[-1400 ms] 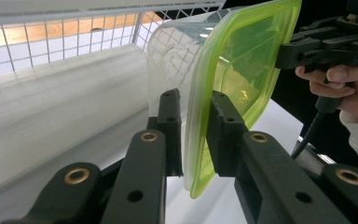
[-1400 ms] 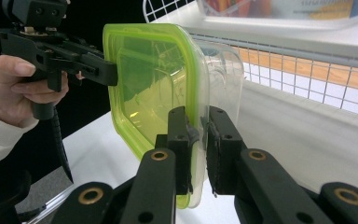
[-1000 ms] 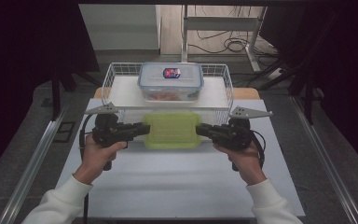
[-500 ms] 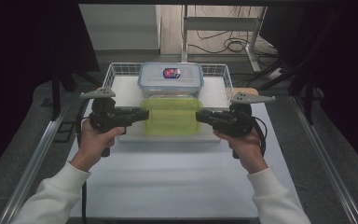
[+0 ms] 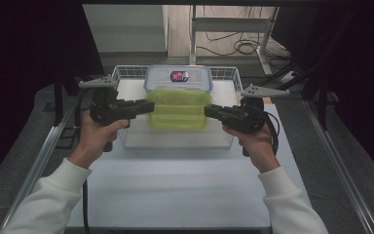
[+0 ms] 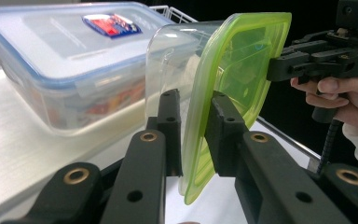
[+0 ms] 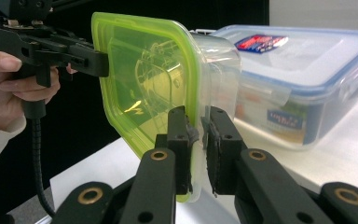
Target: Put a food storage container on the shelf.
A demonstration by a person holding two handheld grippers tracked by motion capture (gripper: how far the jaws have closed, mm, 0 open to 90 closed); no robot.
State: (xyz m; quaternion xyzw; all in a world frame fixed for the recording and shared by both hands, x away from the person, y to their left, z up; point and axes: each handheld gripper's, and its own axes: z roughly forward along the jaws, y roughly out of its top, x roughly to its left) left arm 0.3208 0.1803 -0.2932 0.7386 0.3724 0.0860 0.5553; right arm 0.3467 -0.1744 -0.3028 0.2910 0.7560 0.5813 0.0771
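A clear container with a green lid hangs in the air over the wire basket, held from both sides. My left gripper is shut on the lid's left rim and my right gripper is shut on its right rim. In the left gripper view the pads pinch the green lid, with the right gripper at the far edge. In the right gripper view the jaws clamp the lid's rim, with the left gripper opposite.
A larger clear box with a blue-rimmed lid and a sticker sits in the back of the basket, just behind the held container, and is visible close by. The white table spreads out in front. Metal rails run along both sides.
Both grippers have lifted the green-lidded container and carried it away from the person, from the table in front of the basket to above it, close to the blue-lidded box.
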